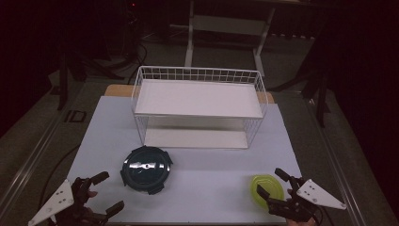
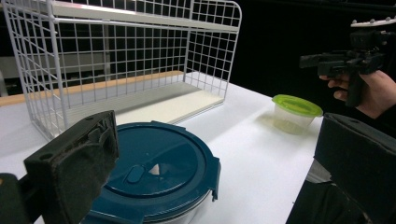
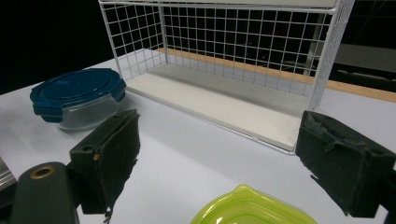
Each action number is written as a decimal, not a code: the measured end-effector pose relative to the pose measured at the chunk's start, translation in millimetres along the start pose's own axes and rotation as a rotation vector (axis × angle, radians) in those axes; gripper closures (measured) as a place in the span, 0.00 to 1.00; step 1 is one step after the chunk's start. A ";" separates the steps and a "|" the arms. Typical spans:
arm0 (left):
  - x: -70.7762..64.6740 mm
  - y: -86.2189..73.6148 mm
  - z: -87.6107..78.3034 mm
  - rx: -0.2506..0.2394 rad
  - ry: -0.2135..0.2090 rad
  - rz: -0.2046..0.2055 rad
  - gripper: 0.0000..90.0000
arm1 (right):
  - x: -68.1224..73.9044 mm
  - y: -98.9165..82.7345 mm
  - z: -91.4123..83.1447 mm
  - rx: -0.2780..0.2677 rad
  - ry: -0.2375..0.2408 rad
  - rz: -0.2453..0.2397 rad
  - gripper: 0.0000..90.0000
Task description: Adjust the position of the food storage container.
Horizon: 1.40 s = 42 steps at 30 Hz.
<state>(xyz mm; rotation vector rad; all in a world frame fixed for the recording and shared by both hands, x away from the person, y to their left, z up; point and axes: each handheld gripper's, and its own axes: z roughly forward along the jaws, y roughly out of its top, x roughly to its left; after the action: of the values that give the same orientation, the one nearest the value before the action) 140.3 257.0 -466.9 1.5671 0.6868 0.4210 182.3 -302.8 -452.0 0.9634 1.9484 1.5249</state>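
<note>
A round clear container with a dark blue clip lid (image 1: 145,169) (image 2: 154,175) (image 3: 77,95) sits on the white table, left of centre. A small container with a lime green lid (image 1: 267,189) (image 2: 296,112) (image 3: 254,209) stands near the front right. My left gripper (image 1: 107,192) (image 2: 219,163) is open at the front left, just short of the blue-lidded container, nothing between its jaws. On the right, my right gripper (image 1: 272,182) (image 3: 219,154) is open too, its jaws either side of the green lid's near edge without touching it.
A white two-tier wire rack (image 1: 200,106) (image 2: 121,60) (image 3: 243,60) stands at the back middle of the table, both shelves bare. A hand holding the right gripper (image 2: 348,63) appears in the left gripper view. Dark floor and table legs lie beyond.
</note>
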 end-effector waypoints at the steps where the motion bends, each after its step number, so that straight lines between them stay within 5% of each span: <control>1: -0.7 0.6 -0.1 -0.001 0.002 0.000 0.00 | 0.0 0.0 0.0 0.001 -0.001 0.000 0.15; 15: 4.5 13.8 -8.2 0.030 -0.045 -0.032 0.00 | -0.2 1.9 -1.1 -0.008 0.000 0.005 0.15; 28: 43.8 3.7 -17.4 0.140 0.040 -0.025 0.07 | -0.4 3.0 1.2 -0.008 0.000 0.006 0.15; 31: 52.6 -3.9 -15.7 0.184 0.061 -0.013 0.19 | -0.5 2.7 1.5 -0.007 0.000 0.007 0.15; 36: 60.7 -13.9 -11.0 0.267 0.042 0.003 0.59 | -0.8 2.5 1.0 -0.008 -0.002 0.008 0.15; 42: 65.5 -27.0 3.5 0.396 0.059 0.005 0.79 | -1.0 2.0 0.8 -0.006 0.000 0.011 0.15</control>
<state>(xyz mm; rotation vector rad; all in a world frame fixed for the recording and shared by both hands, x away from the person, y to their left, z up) 186.9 296.9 -502.4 1.9348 0.8488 0.3489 184.0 -302.8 -450.3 0.9734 1.9400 1.5359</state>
